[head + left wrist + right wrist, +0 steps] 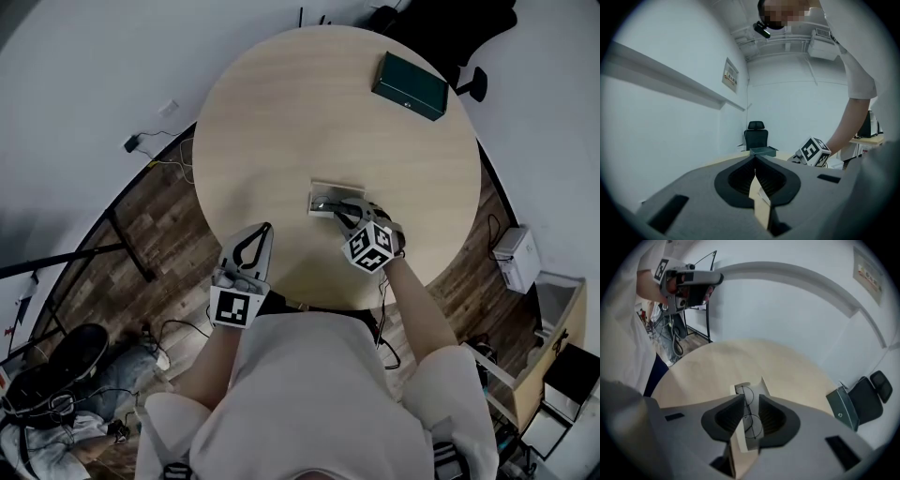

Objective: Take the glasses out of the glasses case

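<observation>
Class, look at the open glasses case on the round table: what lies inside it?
Round wire-rimmed glasses lie in the glasses case. The right claw hangs over them, jaws apart, and covers much of the case, so the temples cannot be seen.

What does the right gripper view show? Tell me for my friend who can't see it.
The right tongs stand open, and between them show round wire glasses lying in an open white case on a round wooden table. A dark green box sits near the table's right edge.
</observation>
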A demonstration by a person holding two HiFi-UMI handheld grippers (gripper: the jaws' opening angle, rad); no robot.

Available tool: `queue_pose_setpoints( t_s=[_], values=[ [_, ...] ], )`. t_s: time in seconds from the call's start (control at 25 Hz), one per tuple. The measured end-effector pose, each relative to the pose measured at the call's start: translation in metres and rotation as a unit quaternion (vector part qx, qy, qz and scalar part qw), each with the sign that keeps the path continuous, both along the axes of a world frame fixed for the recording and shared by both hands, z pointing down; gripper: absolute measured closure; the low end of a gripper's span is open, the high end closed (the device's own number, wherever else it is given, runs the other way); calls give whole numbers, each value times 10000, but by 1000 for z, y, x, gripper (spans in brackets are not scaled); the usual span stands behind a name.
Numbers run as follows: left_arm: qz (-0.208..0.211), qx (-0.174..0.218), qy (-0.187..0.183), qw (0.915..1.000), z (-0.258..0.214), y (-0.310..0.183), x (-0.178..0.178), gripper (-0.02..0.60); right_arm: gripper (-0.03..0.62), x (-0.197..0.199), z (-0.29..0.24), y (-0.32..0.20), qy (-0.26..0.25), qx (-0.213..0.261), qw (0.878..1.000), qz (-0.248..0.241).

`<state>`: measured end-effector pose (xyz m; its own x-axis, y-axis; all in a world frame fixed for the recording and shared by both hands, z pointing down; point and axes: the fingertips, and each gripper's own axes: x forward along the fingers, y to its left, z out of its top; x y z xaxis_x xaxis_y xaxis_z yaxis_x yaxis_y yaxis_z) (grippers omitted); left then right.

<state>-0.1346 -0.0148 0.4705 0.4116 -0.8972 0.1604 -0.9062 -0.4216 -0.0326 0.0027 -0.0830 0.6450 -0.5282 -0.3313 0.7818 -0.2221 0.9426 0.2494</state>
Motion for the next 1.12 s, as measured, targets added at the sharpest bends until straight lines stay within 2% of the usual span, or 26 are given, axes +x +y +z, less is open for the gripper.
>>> queue_pose_setpoints(
  t_s=[0.24,0.4,0.76,1.12],
  values=[
    [-82,-220,-23,9997,14,-2,-11,572,503,-3,42,-11,1150,-356,9913,-524],
    [-124,-300,-7,9995,20,-4,-16,572,510,-2,59,-17,1672,-465,9818,-772],
    [-89,-220,169,9996,15,-11,-18,572,522,-10,76,-16,2203,-660,9662,-1169],
    [-2,-266,177,9995,18,-15,-19,572,562,-9,84,-14,2396,-913,9590,-1206]
  ],
)
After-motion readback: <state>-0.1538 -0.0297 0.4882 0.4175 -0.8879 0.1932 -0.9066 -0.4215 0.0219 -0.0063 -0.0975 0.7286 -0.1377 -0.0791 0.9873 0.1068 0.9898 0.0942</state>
